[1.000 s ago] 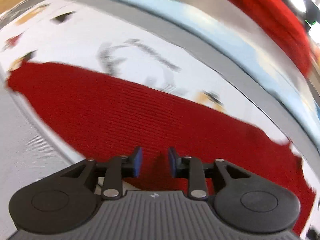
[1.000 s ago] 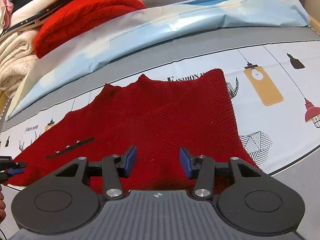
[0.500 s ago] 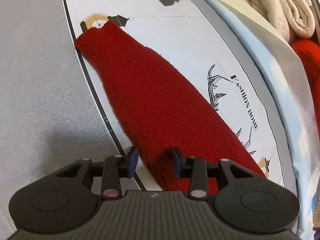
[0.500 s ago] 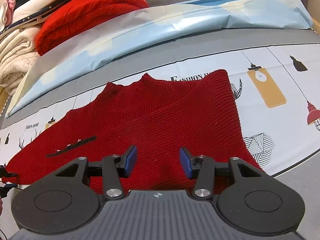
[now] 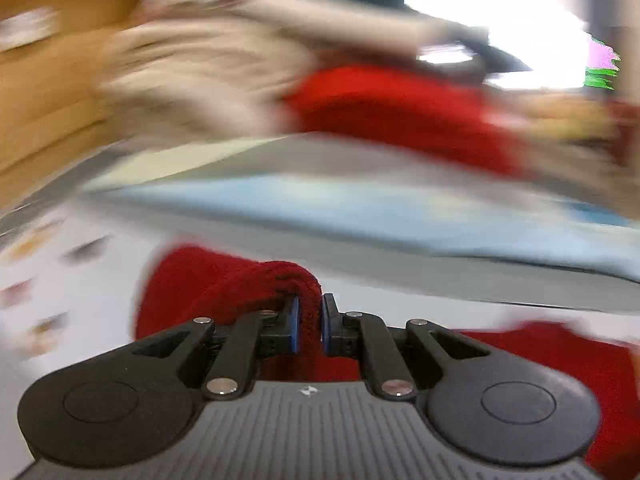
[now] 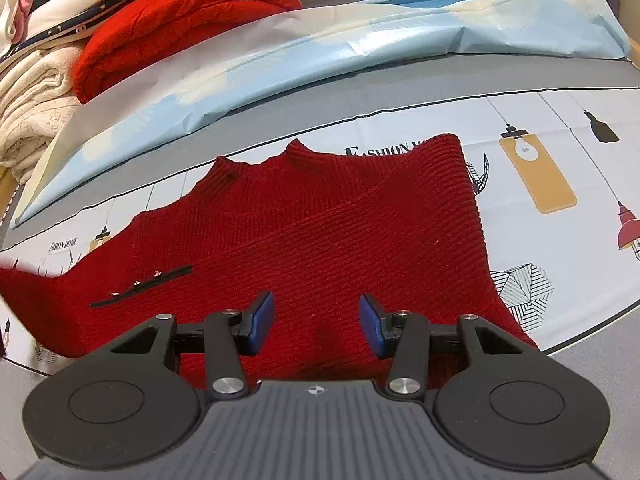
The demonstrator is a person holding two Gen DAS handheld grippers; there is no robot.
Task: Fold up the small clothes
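A dark red knit sweater (image 6: 320, 232) lies flat on the printed mat (image 6: 560, 240), one side folded over its body. My right gripper (image 6: 316, 320) hovers open over the sweater's near hem, nothing between its blue pads. In the blurred left wrist view, my left gripper (image 5: 309, 320) has its jaws closing on a ridge of the sweater's sleeve (image 5: 224, 276). The blue pads press the knit from both sides, and the sleeve is raised off the mat. A thin black strip with small studs (image 6: 140, 286) lies on the sweater's left part.
A light blue sheet (image 6: 320, 52) runs along the back of the grey table. Behind it at the left is a pile of folded clothes: a bright red knit (image 6: 180, 12) on cream fabric (image 6: 32, 104). The mat's near edge (image 6: 580, 340) meets grey cloth.
The left gripper has shut on the red sleeve and lifted it, and its view has swung up from the mat toward the pile. The right gripper has not moved.
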